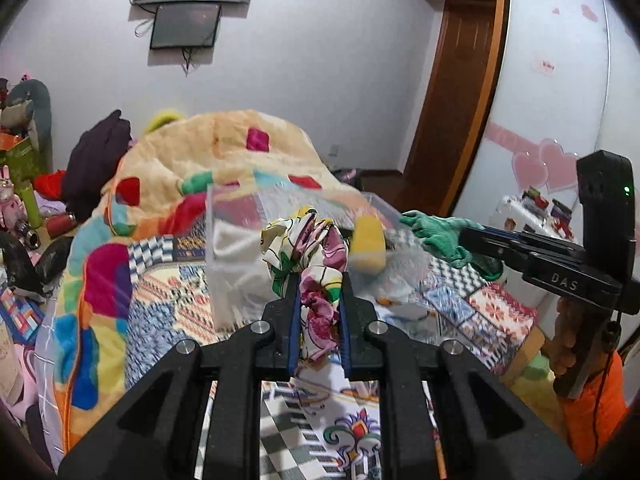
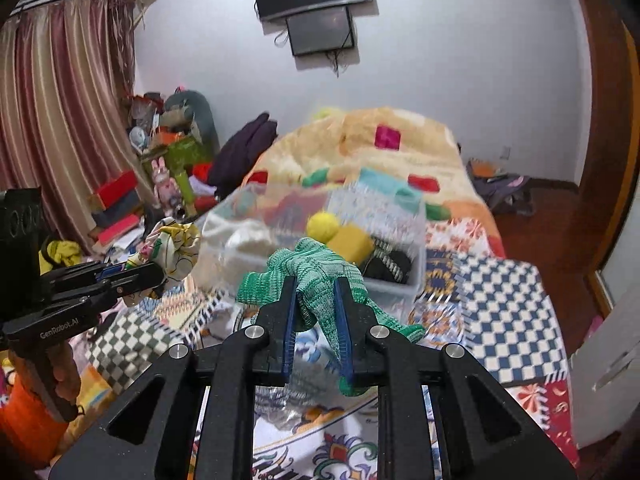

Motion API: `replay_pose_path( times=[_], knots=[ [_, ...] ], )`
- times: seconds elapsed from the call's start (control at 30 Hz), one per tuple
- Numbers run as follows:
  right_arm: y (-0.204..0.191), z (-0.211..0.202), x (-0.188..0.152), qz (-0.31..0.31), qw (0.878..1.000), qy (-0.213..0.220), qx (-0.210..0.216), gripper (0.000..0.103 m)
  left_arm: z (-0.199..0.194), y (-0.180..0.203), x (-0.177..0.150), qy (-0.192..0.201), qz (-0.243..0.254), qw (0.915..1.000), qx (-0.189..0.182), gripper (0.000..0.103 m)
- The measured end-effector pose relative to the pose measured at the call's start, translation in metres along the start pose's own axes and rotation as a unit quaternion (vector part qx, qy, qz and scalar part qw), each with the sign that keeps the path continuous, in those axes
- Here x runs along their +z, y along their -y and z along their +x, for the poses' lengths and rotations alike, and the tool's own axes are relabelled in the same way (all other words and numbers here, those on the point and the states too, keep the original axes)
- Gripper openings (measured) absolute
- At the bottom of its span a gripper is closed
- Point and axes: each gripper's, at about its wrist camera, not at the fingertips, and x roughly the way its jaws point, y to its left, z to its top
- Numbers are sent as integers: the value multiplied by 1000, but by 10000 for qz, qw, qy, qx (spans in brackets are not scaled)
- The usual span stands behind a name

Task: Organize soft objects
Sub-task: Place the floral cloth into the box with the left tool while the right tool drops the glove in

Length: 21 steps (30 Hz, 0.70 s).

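My left gripper [image 1: 320,280] is shut on a floral cloth [image 1: 310,240], held above the bed in front of a clear plastic bin [image 1: 228,240]. It also shows in the right wrist view [image 2: 158,270] with the floral cloth [image 2: 172,244]. My right gripper [image 2: 316,286] is shut on a green knitted glove [image 2: 316,272], held just before the clear bin [image 2: 400,284]. It also shows in the left wrist view [image 1: 466,236] with the glove [image 1: 440,232]. The bin holds a yellow ball [image 2: 322,226], a yellow sponge [image 2: 354,244], white cloth [image 2: 248,240] and dark striped fabric [image 2: 390,266].
The bin rests on a patterned bedspread [image 2: 500,300]. A heaped colourful blanket [image 1: 192,152] lies behind it. Clutter and toys [image 2: 168,160] stand by the curtain at left. A wooden door frame [image 1: 460,80] and a white wardrobe [image 1: 560,80] are at right.
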Motion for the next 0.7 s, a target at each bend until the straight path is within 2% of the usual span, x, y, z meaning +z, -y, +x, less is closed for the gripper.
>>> replay_pose_path(
  times=[0.17,0.33,0.7],
  knots=[
    [-1,-5,18,-59,9995,307,-65,16,-2,-1,22,302,19,9995,87,15],
    [1,6,32,-3,9991,427,-35,16,7,-1,42,466,176,9984,275,15],
    [-20,47,42,-298,9992,207,148,16,54,-16,48,57,219,9990,393,15]
  ],
)
